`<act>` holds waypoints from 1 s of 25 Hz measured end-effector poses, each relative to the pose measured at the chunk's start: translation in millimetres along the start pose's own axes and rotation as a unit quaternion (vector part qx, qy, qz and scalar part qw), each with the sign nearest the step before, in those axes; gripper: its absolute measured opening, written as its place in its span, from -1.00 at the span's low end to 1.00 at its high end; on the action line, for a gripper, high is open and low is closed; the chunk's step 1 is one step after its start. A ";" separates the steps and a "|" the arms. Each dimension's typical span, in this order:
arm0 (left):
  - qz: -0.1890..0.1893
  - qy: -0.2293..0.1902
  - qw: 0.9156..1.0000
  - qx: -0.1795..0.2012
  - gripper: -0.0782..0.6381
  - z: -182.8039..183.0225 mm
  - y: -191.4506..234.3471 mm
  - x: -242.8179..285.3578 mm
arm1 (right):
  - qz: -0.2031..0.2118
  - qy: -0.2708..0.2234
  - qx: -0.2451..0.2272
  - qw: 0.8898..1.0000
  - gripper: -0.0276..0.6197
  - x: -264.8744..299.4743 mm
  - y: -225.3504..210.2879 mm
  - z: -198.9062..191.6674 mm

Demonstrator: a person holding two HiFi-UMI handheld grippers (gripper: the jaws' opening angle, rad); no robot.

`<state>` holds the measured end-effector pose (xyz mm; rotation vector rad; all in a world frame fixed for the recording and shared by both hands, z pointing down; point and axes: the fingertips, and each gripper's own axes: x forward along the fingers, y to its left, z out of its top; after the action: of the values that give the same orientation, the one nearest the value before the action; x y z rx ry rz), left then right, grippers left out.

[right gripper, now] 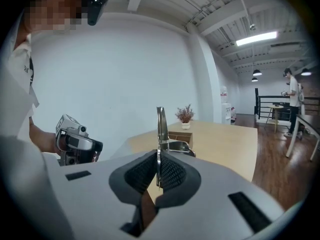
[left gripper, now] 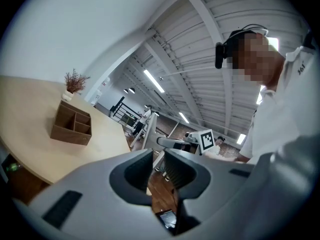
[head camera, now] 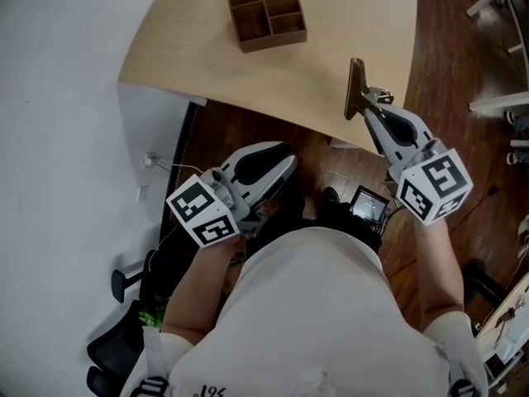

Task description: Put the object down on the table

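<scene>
My right gripper [head camera: 369,104] [right gripper: 159,160] is shut on a thin brown board with a metal clip [head camera: 356,88] [right gripper: 161,121]. The board stands on edge, upright, over the near right part of the light wooden table [head camera: 198,52] [right gripper: 235,144]. In the head view I cannot tell whether its lower edge touches the tabletop. My left gripper [head camera: 288,162] [left gripper: 158,156] hangs below the table's near edge, over the floor. Its jaws stand nearly together with only a thin slit and nothing between them.
A brown wooden box with compartments [head camera: 267,16] [left gripper: 71,124] sits at the table's far side. A small potted plant [left gripper: 74,81] [right gripper: 185,115] stands beyond it. Dark wooden floor [head camera: 450,48] lies to the right, a black chair base [head camera: 124,346] at the lower left.
</scene>
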<state>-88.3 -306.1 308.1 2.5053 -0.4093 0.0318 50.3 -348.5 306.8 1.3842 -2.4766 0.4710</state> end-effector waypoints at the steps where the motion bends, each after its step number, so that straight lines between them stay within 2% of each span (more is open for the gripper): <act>1: -0.003 0.001 1.000 0.000 -0.58 2.2 3.9 -0.6 | -0.002 0.001 -0.001 1.000 -0.90 4.5 0.6 1.3; 6: -0.002 0.002 1.000 -0.008 -0.58 11.7 24.5 -1.6 | -0.001 0.008 -0.021 1.000 -0.90 30.7 -3.6 12.2; 15: 0.041 -0.014 0.999 -0.026 -0.58 24.5 82.9 27.8 | 0.045 0.030 -0.067 0.996 -0.90 113.4 -43.1 29.3; 25: 0.072 -0.030 0.997 -0.014 -0.58 39.6 113.1 48.8 | 0.084 0.049 -0.084 0.992 -0.90 161.5 -54.5 29.4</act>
<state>-78.1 -430.0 343.9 2.4495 -0.6111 0.0074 12.6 -511.8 349.7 1.0693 -2.4995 0.3464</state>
